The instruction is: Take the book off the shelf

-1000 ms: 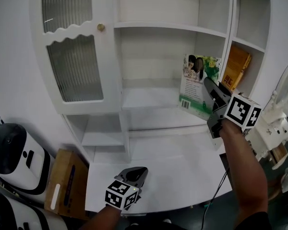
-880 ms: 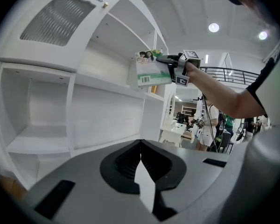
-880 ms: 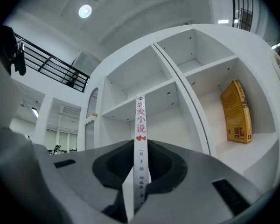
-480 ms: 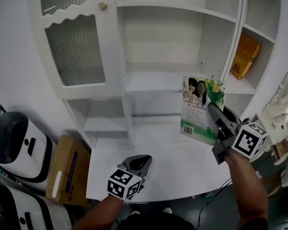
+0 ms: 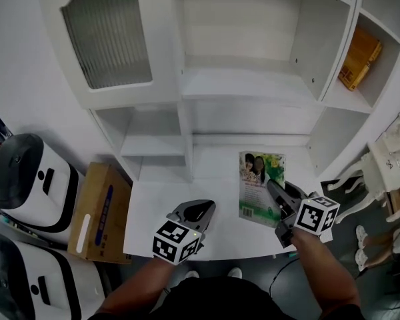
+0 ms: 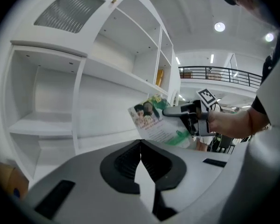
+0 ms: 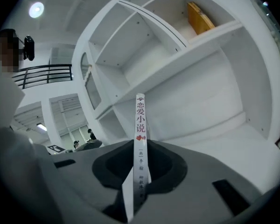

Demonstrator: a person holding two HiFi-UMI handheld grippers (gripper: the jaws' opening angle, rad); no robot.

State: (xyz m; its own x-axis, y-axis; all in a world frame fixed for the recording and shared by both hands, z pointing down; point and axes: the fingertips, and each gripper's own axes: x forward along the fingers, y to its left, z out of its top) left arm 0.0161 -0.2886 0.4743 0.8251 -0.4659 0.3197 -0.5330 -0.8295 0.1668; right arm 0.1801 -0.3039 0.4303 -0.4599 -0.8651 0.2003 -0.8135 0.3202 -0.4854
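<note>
- Shelf unit, top cut off: upper-right compartment holds a brown volume.
- Right gripper clamped on the book, lower right.
- Left gripper: jaws together, empty.

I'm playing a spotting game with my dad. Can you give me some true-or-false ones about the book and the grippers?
1. The right gripper holds the book. True.
2. The book stands on the shelf. False: it is off the shelf, held over the table.
3. The left gripper has something in its jaws. False: the left gripper is shut and empty.
4. An orange book lies in a compartment at the right. True.
</note>
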